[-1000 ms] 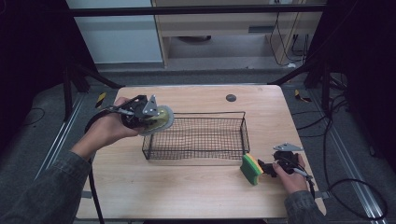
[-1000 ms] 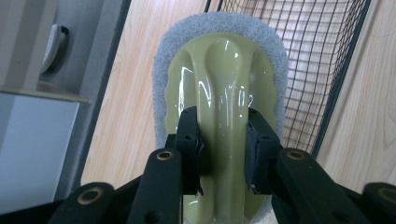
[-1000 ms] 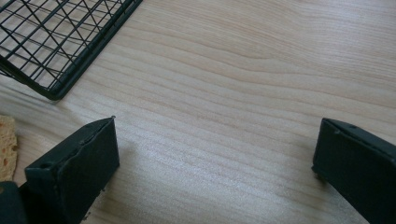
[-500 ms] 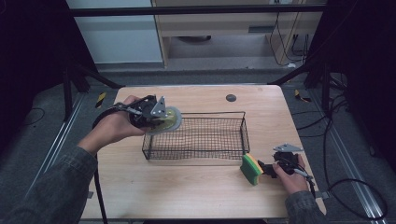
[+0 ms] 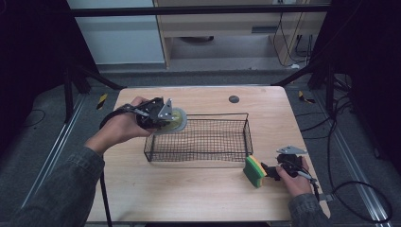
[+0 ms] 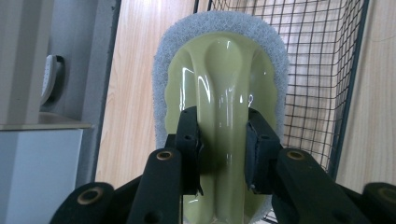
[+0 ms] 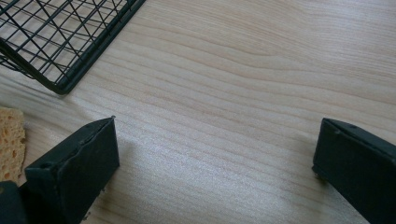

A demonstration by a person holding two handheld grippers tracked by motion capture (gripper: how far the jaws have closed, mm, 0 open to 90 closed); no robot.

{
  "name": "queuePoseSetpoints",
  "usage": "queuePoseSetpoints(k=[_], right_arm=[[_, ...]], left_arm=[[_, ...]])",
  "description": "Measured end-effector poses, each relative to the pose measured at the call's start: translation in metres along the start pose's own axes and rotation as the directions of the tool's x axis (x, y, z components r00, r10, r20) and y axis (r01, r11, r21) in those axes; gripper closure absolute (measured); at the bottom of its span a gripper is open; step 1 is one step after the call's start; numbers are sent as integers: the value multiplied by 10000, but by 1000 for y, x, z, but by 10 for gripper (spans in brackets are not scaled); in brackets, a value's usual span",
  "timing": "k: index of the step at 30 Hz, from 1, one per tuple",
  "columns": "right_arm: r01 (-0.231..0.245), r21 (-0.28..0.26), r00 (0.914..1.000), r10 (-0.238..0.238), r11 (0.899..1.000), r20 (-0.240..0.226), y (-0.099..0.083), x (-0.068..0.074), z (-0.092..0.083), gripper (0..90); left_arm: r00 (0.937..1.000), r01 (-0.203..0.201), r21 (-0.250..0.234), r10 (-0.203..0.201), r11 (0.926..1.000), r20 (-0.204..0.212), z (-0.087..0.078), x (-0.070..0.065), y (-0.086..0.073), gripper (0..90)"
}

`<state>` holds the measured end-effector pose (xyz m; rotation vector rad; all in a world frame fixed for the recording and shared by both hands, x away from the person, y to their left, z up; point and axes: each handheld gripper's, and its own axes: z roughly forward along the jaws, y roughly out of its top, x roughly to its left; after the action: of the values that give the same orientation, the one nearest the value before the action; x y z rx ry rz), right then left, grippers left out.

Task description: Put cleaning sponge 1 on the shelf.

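A yellow-green scrubber (image 5: 178,120) with a grey pad hangs over the far left corner of the black wire basket (image 5: 198,142). My left gripper (image 5: 163,118) is shut on the scrubber's raised handle. In the left gripper view the scrubber (image 6: 224,65) fills the middle between the left gripper (image 6: 222,116) jaws, with the basket (image 6: 317,70) mesh behind it. My right gripper (image 5: 270,170) rests near the table's front right, open, beside a green and yellow sponge (image 5: 254,171). In the right gripper view the right gripper (image 7: 217,135) has bare wood between its jaws, the sponge (image 7: 9,140) at the left edge and a basket (image 7: 56,42) corner.
The basket stands in the middle of a light wooden table (image 5: 189,189). A small dark round disc (image 5: 233,99) lies near the far edge. Dark floor, metal rails and cables surround the table.
My left gripper has carried the scrubber to the right, from left of the basket to over its far left corner. The right gripper and the sponge have stayed put.
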<state>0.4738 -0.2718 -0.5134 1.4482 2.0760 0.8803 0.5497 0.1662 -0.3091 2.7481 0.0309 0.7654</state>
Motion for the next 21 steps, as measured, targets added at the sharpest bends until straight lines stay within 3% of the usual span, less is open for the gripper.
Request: queuePoseSetpoints(k=[21], right_arm=[[-46,14,10000,46,10000,-1,0,0,0,4]], left_arm=[[9996,-252,402,246,9989,146,12,-3,2,705]])
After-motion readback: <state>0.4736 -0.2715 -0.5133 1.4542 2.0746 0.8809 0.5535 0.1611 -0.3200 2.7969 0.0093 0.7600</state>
